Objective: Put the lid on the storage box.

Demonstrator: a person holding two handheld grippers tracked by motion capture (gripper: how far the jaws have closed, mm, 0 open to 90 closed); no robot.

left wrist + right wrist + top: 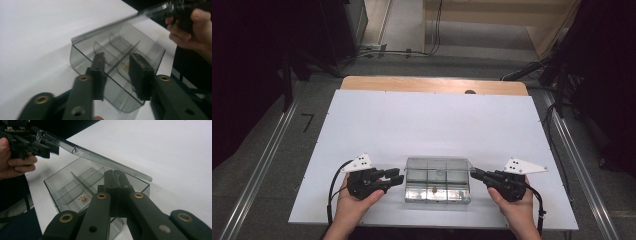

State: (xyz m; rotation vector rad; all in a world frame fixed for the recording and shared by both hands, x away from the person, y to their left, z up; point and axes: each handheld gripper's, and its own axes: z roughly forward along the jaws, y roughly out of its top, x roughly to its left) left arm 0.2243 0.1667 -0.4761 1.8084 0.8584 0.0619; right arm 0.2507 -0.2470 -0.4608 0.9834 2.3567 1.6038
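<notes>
Clear box (438, 187) between hand-held grippers (lidded)

A lab-style recording space: a white table (432, 125) stands on grey carpet, metal floor rails (259, 170) run at nine and three o'clock, cables (402, 52) trail at twelve, black curtains (247, 60) hang at both sides

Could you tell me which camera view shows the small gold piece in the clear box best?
The right gripper view: the gold piece shows sharp and unblocked there. The high view gives a speck; the left gripper view, a blur.
</notes>
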